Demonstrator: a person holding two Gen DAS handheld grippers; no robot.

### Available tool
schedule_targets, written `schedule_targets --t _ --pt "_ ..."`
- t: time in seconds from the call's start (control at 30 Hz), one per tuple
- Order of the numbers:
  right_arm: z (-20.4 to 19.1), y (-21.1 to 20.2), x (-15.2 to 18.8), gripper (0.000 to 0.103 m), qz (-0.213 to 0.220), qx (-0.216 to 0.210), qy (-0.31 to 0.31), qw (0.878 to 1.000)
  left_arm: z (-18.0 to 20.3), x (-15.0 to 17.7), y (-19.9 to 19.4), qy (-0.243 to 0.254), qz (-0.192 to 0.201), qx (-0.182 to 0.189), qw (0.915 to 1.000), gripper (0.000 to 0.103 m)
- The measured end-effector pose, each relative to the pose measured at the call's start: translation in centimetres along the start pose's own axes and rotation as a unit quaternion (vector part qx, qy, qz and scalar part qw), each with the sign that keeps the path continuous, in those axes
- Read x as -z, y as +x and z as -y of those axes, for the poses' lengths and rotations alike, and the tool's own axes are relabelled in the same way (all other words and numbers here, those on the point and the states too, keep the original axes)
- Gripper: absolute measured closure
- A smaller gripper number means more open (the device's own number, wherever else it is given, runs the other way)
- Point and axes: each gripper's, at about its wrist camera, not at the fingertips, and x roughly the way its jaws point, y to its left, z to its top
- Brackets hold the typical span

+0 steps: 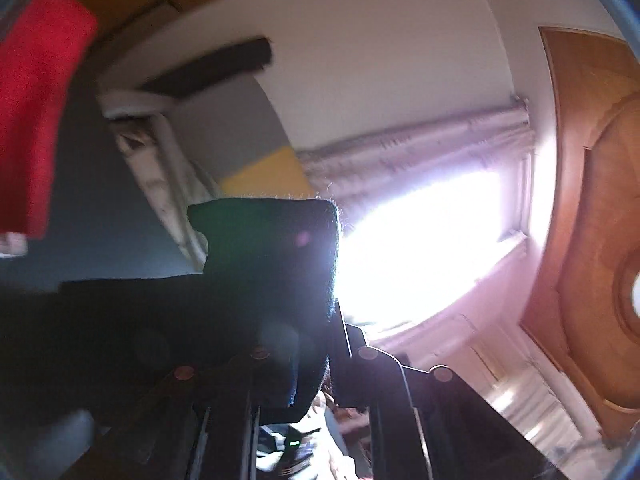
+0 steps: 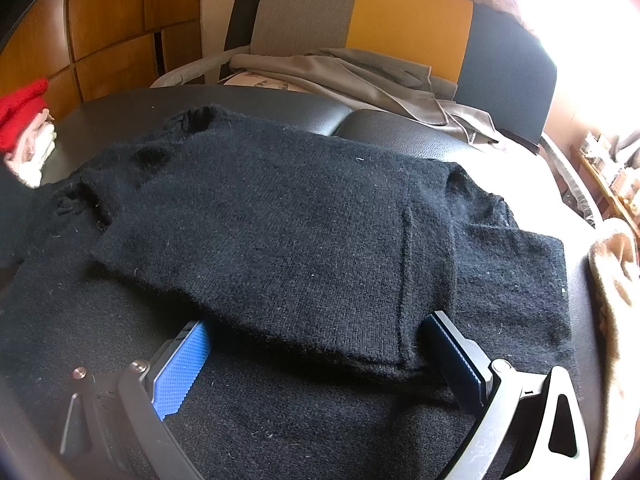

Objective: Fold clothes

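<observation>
A black knit sweater [image 2: 304,232] lies spread on a dark table [image 2: 132,104], with one part folded over the rest. My right gripper [image 2: 316,344] is open, its blue-padded fingers [image 2: 182,364] straddling the folded edge near me, resting on the knit. My left gripper [image 1: 308,352] is raised and tilted toward the ceiling, shut on a piece of the black sweater [image 1: 272,264] that stands up between its fingers against a bright window.
A grey and yellow chair [image 2: 360,20] with a grey garment [image 2: 360,76] stands behind the table. Red and pale clothes [image 2: 24,128] are piled at the table's left edge. A tan cloth [image 2: 616,280] lies at the right edge. A red garment [image 1: 36,100] shows in the left wrist view.
</observation>
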Motion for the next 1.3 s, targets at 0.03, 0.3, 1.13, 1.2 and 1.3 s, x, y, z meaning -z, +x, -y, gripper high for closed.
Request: schedule_targets --t 0.03,0.3,1.13,1.2,1.3 --pt "0.0 0.0 0.0 0.0 0.0 -0.001 0.0 1.0 0.4 0.2 1.4 0.001 -0.009 0.006 0.9999 0.094" --pt "0.1 0.0 0.0 0.0 0.001 -0.003 0.002 1.0 2.5 2.5 14.9 0.001 -0.097 0.046 0.9942 0.094" --pt "0.2 -0.1 0.1 0.0 0.006 -0.01 0.006 1.0 -7.2 10.7 30.8 0.023 -0.296 -0.106 0.9489 0.069" --pt "0.3 -0.2 0.1 0.0 0.006 -0.012 0.008 1.0 -6.9 8.8 27.9 0.001 -0.263 -0.092 0.9603 0.065" --pt "0.4 -0.3 0.1 0.0 0.004 -0.016 0.01 1.0 -7.8 8.4 22.5 -0.006 -0.231 -0.106 0.9672 0.062"
